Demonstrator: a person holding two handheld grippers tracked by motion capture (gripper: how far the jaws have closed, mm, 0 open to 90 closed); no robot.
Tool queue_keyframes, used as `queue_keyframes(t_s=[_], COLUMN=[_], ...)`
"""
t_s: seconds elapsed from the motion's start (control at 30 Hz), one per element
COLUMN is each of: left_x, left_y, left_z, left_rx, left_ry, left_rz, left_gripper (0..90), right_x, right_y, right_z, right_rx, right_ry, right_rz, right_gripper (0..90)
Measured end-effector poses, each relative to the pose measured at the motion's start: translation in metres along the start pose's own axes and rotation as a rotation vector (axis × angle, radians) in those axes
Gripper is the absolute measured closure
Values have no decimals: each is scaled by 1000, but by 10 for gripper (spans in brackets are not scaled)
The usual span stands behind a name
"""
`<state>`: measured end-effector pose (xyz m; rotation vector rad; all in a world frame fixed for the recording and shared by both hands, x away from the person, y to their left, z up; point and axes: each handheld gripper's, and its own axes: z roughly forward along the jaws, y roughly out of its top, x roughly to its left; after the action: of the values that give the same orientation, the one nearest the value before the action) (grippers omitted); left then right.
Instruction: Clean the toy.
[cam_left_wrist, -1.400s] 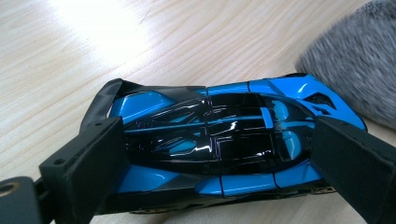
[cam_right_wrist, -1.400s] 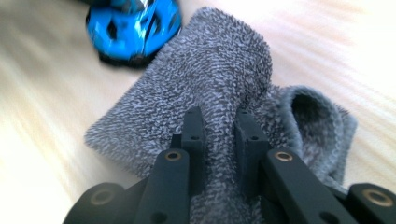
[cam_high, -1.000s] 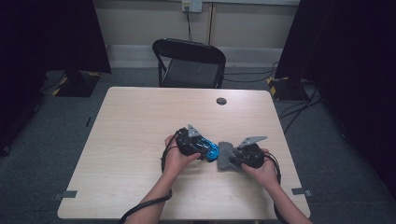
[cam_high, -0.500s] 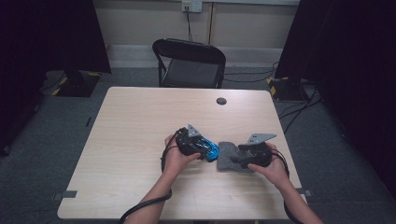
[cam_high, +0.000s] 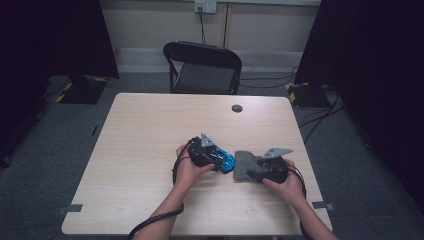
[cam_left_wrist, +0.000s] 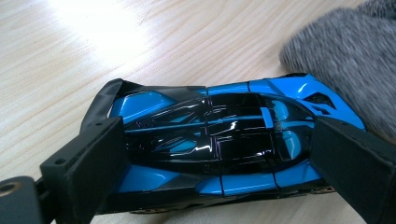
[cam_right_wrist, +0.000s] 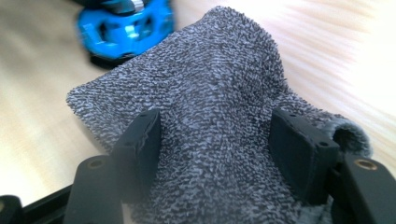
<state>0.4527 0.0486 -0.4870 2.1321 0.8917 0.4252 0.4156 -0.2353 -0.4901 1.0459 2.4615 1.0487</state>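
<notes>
Here, your left gripper (cam_left_wrist: 210, 154) has its two black jaws pressed against the ends of the blue toy car (cam_left_wrist: 219, 140), pinching it lengthwise, one pad at each end of the glossy blue and black body. Your right gripper (cam_right_wrist: 219, 140) has just been opening its jaws; they now stand apart with the grey cloth (cam_right_wrist: 205, 116) bunched up between them, the fabric rising in a fold between the pads and brushing both inner faces.

Take the car as your landmark. The cloth lies just beside its right end, with one edge touching or overlapping that end in the left gripper view. In the high view the car (cam_high: 225, 161) sits on the table (cam_high: 150, 130) toward your side, a little right of the middle, with the cloth (cam_high: 245, 165) directly to its right. Well beyond the car, near the far edge, a small dark round cap (cam_high: 237, 108) sits in the tabletop. Behind that edge stands a black folding chair (cam_high: 202, 67).
</notes>
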Motion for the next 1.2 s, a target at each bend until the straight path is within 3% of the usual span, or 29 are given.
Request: queue_keyframes(t_s=[0.07, 0.1, 0.27, 0.4, 0.57, 0.67, 0.73, 0.87, 1.0, 1.03, 1.07, 1.2], left_x=[0, 0, 0, 1, 1, 1, 0, 0, 0, 0, 0, 0], left_y=[0, -1, -1, -2, -1, -2, -2, -3, -3, -3, -3, -3], left_z=[0, 0, 0, 0, 0, 0, 0, -1, -1, -1, -1, -1], left_rx=[-1, -4, -6, -15, -8, -15, -18, -23, -24, -24, -21, -26], left_ry=[-1, -1, -2, -4, -8, -6, -2, -2, -2, -2, -2, -4], left_rz=[4, 2, 4, 1, 4, 1, 2, 3, 2, 2, 2, 2], left_gripper=[40, 40, 40, 41, 43, 43, 43, 43, 44, 44, 44, 45], right_x=[-4, -8, -18, -18, -27, -31, -33, -32, -24, -24, -20, -15], right_y=[-1, -2, 0, 4, 9, 7, 0, -7, -15, -15, -16, -14], right_z=[0, 0, 5, 6, -13, -20, -28, -31, -37, -37, -43, -50], right_rx=[-8, -19, -54, -56, -91, -77, -36, -19, 12, 12, 14, -5], right_ry=[-43, -81, -145, -138, -103, -116, -124, -124, -95, -95, -65, -54], right_rz=[36, 84, 162, 134, 118, 99, 69, 55, 63, 63, 66, 38], right_gripper=[351, 352, 340, 315, 311, 340, 373, 379, 383, 383, 379, 351])
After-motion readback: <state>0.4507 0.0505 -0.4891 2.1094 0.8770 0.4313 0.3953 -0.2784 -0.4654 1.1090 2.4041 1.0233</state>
